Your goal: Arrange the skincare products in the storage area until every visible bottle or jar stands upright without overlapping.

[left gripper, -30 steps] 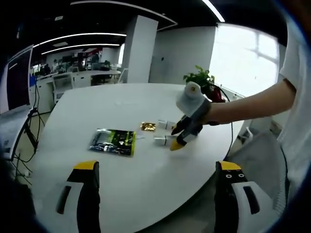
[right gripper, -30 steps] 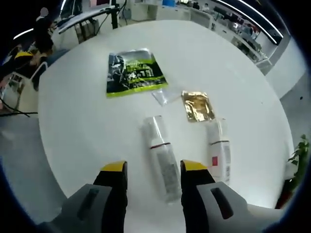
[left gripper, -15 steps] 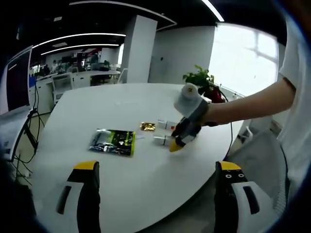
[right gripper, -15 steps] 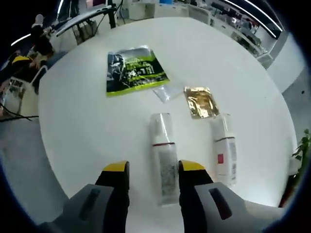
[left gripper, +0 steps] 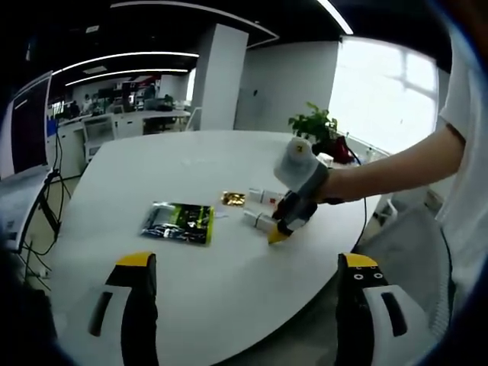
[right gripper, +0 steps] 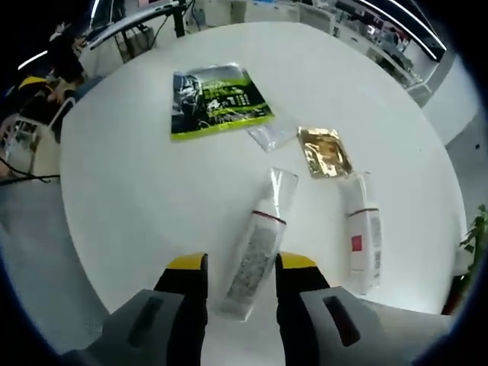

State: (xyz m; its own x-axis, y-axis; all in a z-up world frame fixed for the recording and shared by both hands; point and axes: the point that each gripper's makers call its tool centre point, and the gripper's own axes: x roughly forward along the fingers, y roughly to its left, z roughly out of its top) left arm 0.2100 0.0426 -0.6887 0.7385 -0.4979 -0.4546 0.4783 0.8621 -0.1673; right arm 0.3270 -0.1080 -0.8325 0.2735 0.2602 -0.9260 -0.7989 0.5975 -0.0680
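A clear-and-white tube [right gripper: 263, 232] lies flat on the round white table [right gripper: 130, 191], slanted, with its lower end between the jaws of my right gripper [right gripper: 242, 263]. The jaws stand on either side of it with small gaps, still open. A second white tube [right gripper: 364, 236] with a red label lies flat to its right. In the left gripper view the right gripper [left gripper: 280, 229] points down at the nearer tube [left gripper: 255, 219], with the second tube [left gripper: 259, 195] just behind. My left gripper [left gripper: 248, 261] hovers wide open over the table's near edge, holding nothing.
A green-and-black packet [right gripper: 217, 99], a small clear sachet [right gripper: 271, 136] and a gold sachet [right gripper: 324, 151] lie beyond the tubes. A person's arm [left gripper: 396, 164] holds the right gripper. A potted plant [left gripper: 316, 122] stands past the table's far edge; office desks lie behind.
The right gripper's jaws have narrowed around the nearer tube. That tube has swung from straight to slanted, top end to the right. The left gripper has stayed still.
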